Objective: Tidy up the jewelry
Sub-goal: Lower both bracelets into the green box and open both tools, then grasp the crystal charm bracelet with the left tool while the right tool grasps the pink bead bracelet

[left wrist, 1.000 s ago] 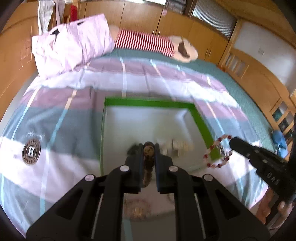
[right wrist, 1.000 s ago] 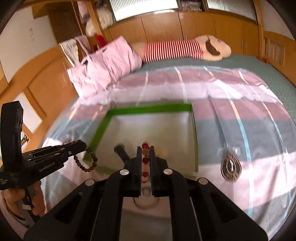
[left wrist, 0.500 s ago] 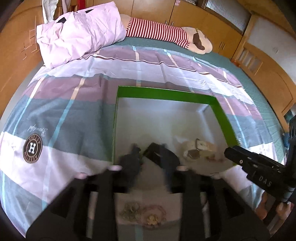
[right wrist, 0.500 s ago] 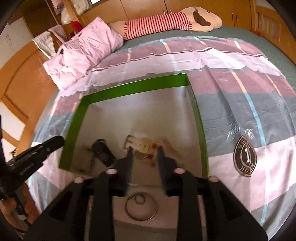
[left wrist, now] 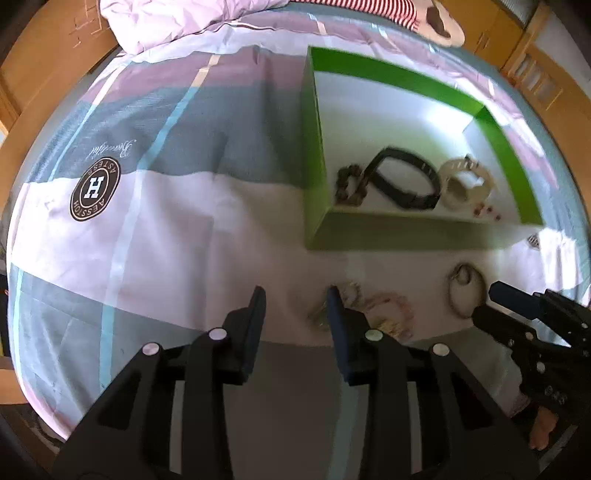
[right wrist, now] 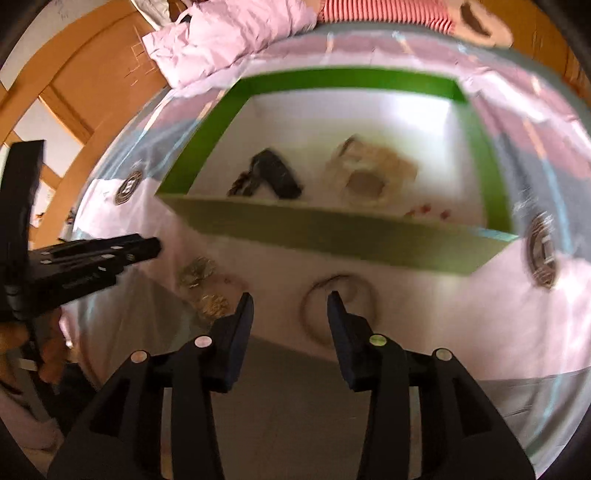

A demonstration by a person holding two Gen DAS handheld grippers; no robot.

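Note:
A green box (left wrist: 312, 147) with a white inside lies on the bed. It holds a brown bead bracelet (left wrist: 349, 186), a black band (left wrist: 404, 181), a cream bracelet (left wrist: 465, 181) and a red bead bracelet (left wrist: 487, 211). In front of the box, gold and pink jewelry (left wrist: 373, 312) and a thin bangle (left wrist: 465, 290) lie on the sheet. My left gripper (left wrist: 297, 306) hangs above the sheet just left of the gold pile, its jaws closing with nothing between them. My right gripper (right wrist: 290, 306) is opening and holds nothing. Its right finger is over the bangle (right wrist: 332, 308).
The bed cover is striped pink, white and grey-blue with round logo patches (left wrist: 95, 188). A lilac pillow (left wrist: 177, 18) and a striped plush toy (right wrist: 388, 11) lie at the head. Wooden cabinets ring the bed. A hand (left wrist: 543, 428) holds the right gripper.
Both grippers let go of their bead bracelets, which now lie in the box. Both stand apart now and have dropped toward the sheet in front of the box.

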